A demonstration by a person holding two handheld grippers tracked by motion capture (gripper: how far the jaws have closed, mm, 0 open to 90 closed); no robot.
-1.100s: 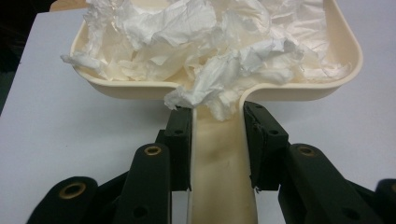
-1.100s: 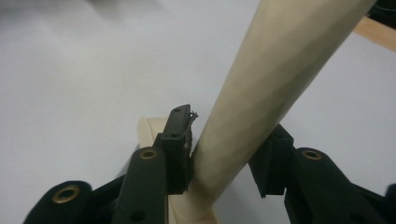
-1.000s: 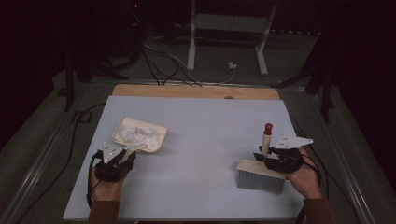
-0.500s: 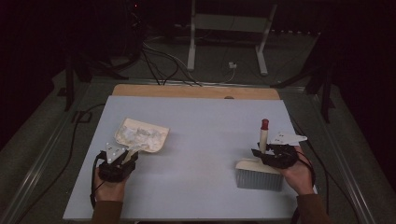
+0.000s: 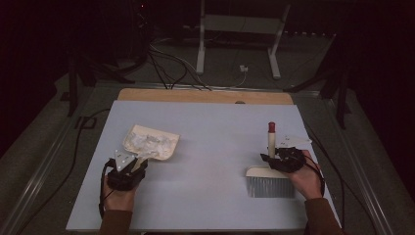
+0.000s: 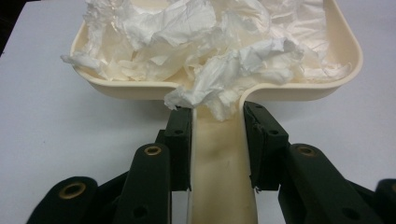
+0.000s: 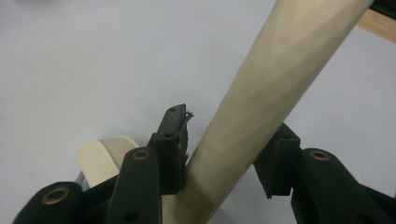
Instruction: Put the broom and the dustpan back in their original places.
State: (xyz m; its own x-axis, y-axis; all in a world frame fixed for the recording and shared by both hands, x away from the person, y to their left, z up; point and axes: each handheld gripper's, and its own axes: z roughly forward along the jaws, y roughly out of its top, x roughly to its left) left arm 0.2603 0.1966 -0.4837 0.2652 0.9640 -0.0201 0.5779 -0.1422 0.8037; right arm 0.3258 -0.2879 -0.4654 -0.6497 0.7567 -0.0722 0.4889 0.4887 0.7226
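Gripping from the near edge of the pale blue-grey worktop [image 5: 210, 147], the person's two hands each hold a black two-jaw gripper. Near the near-left corner, the left gripper [image 5: 128, 172] has its jaws clamped on the flat handle of a cream plastic dustpan [image 6: 219, 168]; in the left gripper view both pads press the handle's two sides just behind the pan. Near the near-right corner, the right gripper [image 5: 284, 159] is closed around the round beige handle of a hand brush [image 7: 261, 107], and the right gripper view shows that handle running up and to the right between the jaws, touching both pads. Just below that gripper in the high view, the brush's cream head and grey bristles [image 5: 270, 186] rest on the worktop close to its near edge, with the handle standing upright and ending in a red tip [image 5: 271, 126]. Farther in from the left gripper, the dustpan's tray lies flat on the worktop, holding a heap of crumpled white tissue paper [image 6: 196, 51], one scrap of which spills over the rim onto the handle. Beyond the far edge, a strip of bare wooden board [image 5: 205, 96] shows, then a dark floor with black cables [image 5: 166, 73] and a white metal stand [image 5: 235, 34].
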